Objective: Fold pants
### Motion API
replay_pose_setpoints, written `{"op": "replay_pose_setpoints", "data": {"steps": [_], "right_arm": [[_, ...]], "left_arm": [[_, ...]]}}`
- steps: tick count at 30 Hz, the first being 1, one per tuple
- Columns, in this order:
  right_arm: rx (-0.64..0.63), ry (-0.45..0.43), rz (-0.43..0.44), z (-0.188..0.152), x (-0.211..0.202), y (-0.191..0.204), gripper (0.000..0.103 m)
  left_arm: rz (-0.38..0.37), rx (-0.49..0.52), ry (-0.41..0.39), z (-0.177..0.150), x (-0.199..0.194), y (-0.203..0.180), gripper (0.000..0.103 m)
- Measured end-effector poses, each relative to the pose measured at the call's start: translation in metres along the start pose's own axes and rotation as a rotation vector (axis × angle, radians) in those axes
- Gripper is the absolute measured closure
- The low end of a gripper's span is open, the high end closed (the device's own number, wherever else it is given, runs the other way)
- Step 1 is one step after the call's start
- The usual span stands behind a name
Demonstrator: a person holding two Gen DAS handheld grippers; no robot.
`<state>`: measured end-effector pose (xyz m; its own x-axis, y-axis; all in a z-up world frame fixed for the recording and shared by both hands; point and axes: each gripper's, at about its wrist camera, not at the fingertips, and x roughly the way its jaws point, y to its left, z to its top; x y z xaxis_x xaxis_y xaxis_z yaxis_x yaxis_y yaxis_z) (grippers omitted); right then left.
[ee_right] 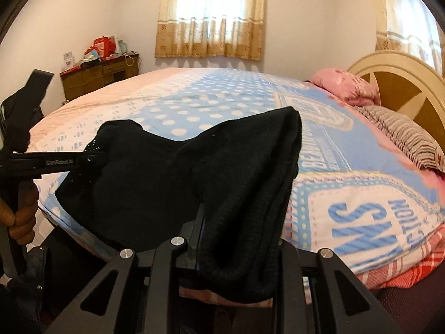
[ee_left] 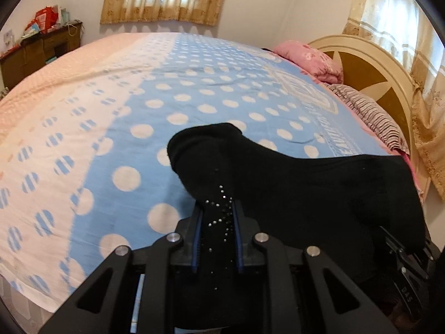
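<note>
The black pants [ee_left: 292,194] hang stretched between both grippers above the near edge of the bed. My left gripper [ee_left: 218,214] is shut on one end of the fabric, where small rhinestones sparkle. In the right wrist view the pants [ee_right: 194,183] drape over my right gripper [ee_right: 239,222], which is shut on a thick folded edge. The left gripper [ee_right: 91,157] shows at the left there, pinching the other end, with the hand below it. The right gripper's body shows at the lower right of the left wrist view [ee_left: 408,261].
The bed carries a blue and white polka-dot blanket [ee_left: 194,97]. A pink pillow [ee_left: 308,58] and a striped pillow [ee_left: 370,117] lie by the cream headboard [ee_left: 370,64]. A cluttered wooden dresser [ee_right: 97,76] stands by the far wall.
</note>
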<state>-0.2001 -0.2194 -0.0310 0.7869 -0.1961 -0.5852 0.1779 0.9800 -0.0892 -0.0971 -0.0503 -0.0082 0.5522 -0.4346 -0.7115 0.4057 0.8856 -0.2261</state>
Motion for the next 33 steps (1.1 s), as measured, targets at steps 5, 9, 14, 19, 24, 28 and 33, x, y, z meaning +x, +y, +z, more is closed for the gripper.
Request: {"op": "replay_pose_setpoints", "data": {"steps": [5,9,14,19,24,28,33], "right_arm": [[0.001,-0.015,0.028,0.008,0.005,0.01,0.078],[-0.019,-0.042,0.044,0.019,0.007,0.021,0.078],[-0.044,-0.063,0.071,0.036,0.016,0.033,0.078],[-0.097,-0.094,0.101,0.054,0.023,0.05,0.078],[-0.162,-0.145,0.133,0.08,0.032,0.074,0.078],[-0.215,-0.19,0.168,0.107,0.049,0.102,0.078],[-0.277,-0.229,0.211,0.134,0.081,0.139,0.078]], "left_arm": [[0.05,-0.006,0.013,0.005,0.004,0.009,0.083],[0.081,0.001,-0.017,0.01,-0.004,0.015,0.083],[0.114,-0.018,-0.039,0.019,-0.01,0.03,0.083],[0.15,-0.039,-0.059,0.024,-0.016,0.046,0.083],[0.188,-0.082,-0.099,0.034,-0.026,0.07,0.083],[0.233,-0.111,-0.145,0.044,-0.038,0.092,0.083],[0.318,-0.151,-0.196,0.057,-0.049,0.123,0.082]]}}
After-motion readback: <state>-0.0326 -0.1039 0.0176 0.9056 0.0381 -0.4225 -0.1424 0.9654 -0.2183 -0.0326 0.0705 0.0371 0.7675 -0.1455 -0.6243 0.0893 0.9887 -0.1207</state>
